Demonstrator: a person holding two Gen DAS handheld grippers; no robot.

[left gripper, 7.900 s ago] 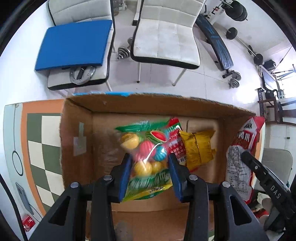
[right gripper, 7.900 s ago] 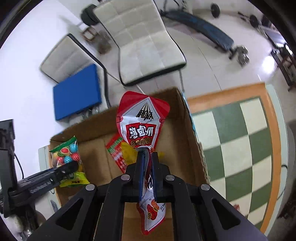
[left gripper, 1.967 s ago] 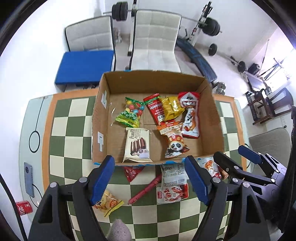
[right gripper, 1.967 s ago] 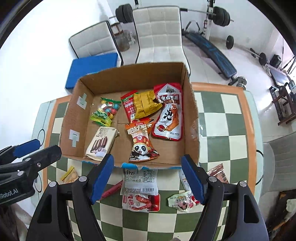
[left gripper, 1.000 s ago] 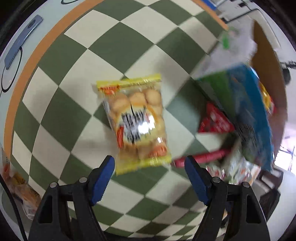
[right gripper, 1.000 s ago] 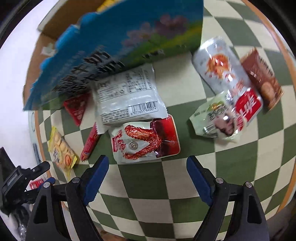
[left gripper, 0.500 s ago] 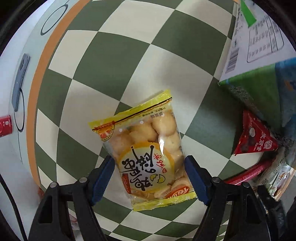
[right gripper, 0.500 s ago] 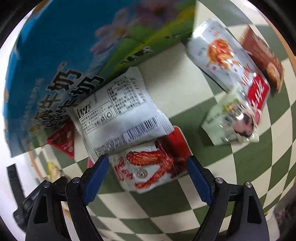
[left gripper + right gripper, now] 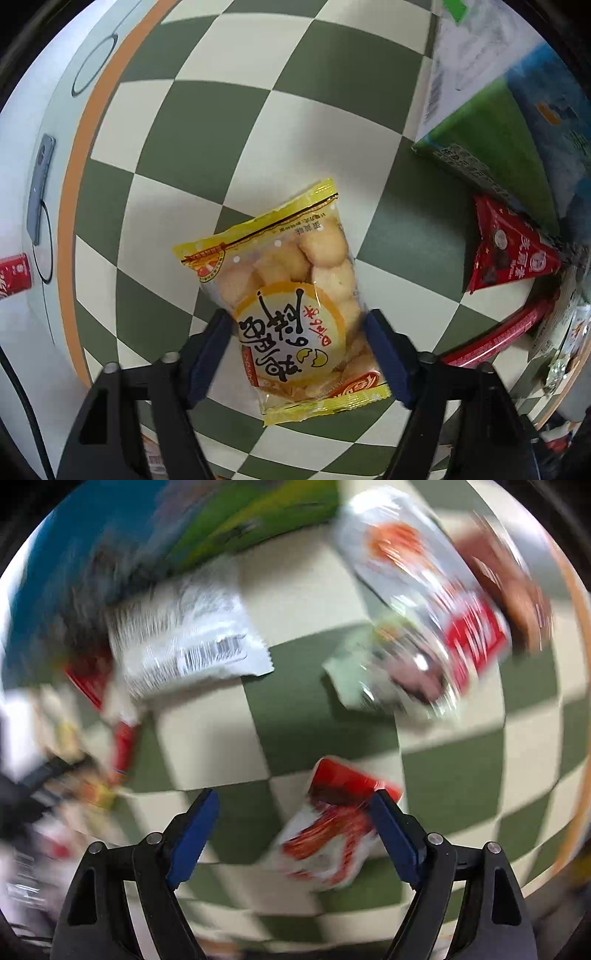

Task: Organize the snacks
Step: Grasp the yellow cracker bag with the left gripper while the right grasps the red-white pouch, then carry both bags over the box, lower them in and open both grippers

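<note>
- Left gripper (image 9: 299,343): jaws spread, the blue pads standing on either side of the yellow biscuit bag (image 9: 288,299). The pads look to be at the bag's edges, but it cannot be told whether they press it. The bag lies flat on the checkered tablecloth (image 9: 207,122).
- From the bag, the printed carton (image 9: 491,110) lies toward 2 o'clock and is well apart from it. A red triangular packet (image 9: 509,254) sits at 3 o'clock against the carton's lower edge, with a red stick packet (image 9: 498,336) below it toward 4 o'clock.
- At the 9 o'clock margin of the left view, a phone (image 9: 38,184) and a red can (image 9: 13,273) rest beyond the cloth's orange border.
- Right gripper (image 9: 291,834): jaws wide apart and gripping nothing. A red-and-white packet (image 9: 328,834) lies between the fingers, hard against the right pad. The view is heavily motion-blurred.
- In the right view, a white barcoded packet (image 9: 188,642) lies at 11 o'clock and a heap of silver, red and brown packets (image 9: 436,620) at 1 o'clock. The carton's blue-green wall fills the upper left.
- Risk, left side: the bag is air-filled and slick. Closing on its bulging middle could squeeze it forward out of the pads, or crush the biscuits if the force is high.
- Risk, right side: the packet is off-centre. A closure begun now may catch only one sealed edge, so the packet could pivot or drop in transit.
- Risk, shared: with the right view this blurred, judging contact is unreliable.
</note>
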